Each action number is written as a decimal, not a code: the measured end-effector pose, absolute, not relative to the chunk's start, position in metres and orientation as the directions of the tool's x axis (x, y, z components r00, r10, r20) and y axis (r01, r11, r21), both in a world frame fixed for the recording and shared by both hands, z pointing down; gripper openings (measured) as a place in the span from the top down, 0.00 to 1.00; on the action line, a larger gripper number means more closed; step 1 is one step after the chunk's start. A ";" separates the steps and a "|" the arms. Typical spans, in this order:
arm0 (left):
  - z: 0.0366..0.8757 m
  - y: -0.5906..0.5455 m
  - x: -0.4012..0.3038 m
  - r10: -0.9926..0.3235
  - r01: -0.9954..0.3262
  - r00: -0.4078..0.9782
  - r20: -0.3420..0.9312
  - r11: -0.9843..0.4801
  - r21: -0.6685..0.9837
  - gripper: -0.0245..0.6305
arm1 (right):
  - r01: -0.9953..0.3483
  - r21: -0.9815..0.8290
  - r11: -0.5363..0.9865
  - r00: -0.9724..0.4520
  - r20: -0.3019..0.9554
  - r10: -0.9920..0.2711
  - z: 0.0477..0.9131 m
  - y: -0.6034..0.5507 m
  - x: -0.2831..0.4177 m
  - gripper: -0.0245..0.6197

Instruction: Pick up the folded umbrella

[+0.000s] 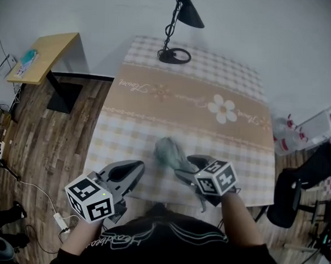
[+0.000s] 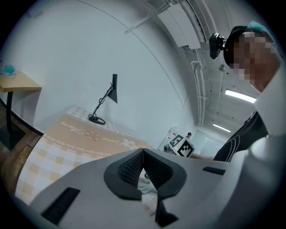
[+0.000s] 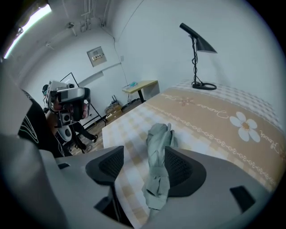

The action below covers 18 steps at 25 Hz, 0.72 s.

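Observation:
The folded umbrella (image 1: 169, 152), grey-green and crumpled, lies on the checked tablecloth (image 1: 183, 105) near the table's front edge. My right gripper (image 1: 181, 165) stands open around its near end. In the right gripper view the umbrella (image 3: 158, 154) runs lengthwise between the two dark pads, close against the right-hand pad (image 3: 181, 169), with a gap to the left-hand one; the right gripper (image 3: 144, 150) points steeply down at it. My left gripper (image 1: 137, 169) hovers at the front edge, left of the umbrella. Seen from its own camera, the left gripper (image 2: 143, 153) is shut with nothing held.
A black desk lamp (image 1: 178, 31) stands at the table's far edge. To the far left stands a small wooden side table (image 1: 45, 55); a black chair (image 1: 291, 197) is on the right. Cables and a power strip (image 1: 60, 221) lie on the wooden floor.

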State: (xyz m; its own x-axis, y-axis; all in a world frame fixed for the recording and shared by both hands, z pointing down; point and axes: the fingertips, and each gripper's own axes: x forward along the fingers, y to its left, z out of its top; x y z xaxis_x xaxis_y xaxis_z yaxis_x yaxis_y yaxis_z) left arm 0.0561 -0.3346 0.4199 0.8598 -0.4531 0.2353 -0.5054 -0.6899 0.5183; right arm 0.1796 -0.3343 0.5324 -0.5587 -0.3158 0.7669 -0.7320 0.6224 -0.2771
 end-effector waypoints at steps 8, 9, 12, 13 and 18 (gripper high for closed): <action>0.428 -0.350 0.048 -0.470 -0.487 0.860 0.198 -0.640 0.594 0.96 | -0.750 -0.254 0.611 -0.470 0.855 -0.221 0.588 -0.348 0.186 0.42; 0.429 -0.350 0.048 -0.470 -0.486 0.860 0.198 -0.639 0.596 0.96 | -0.753 -0.244 0.611 -0.453 0.866 -0.213 0.594 -0.349 0.188 0.41; 0.430 -0.351 0.047 -0.469 -0.484 0.861 0.195 -0.641 0.595 0.96 | -0.769 -0.230 0.597 -0.402 0.899 -0.171 0.617 -0.349 0.194 0.40; 0.431 -0.352 0.047 -0.471 -0.485 0.861 0.194 -0.640 0.596 0.96 | -0.772 -0.231 0.593 -0.389 0.909 -0.152 0.624 -0.349 0.195 0.40; 0.440 -0.355 0.044 -0.476 -0.490 0.856 0.201 -0.622 0.611 0.96 | -0.776 -0.220 0.591 -0.331 0.940 -0.085 0.650 -0.350 0.195 0.40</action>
State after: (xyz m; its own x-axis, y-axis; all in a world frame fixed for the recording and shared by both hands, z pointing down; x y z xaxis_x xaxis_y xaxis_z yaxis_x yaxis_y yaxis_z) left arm 0.0443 -0.3549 0.4399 0.8558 -0.4764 0.2014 -0.4900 -0.6221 0.6107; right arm 0.1950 -0.3501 0.6496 -0.3314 -0.0853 0.9396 -0.7762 0.5908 -0.2201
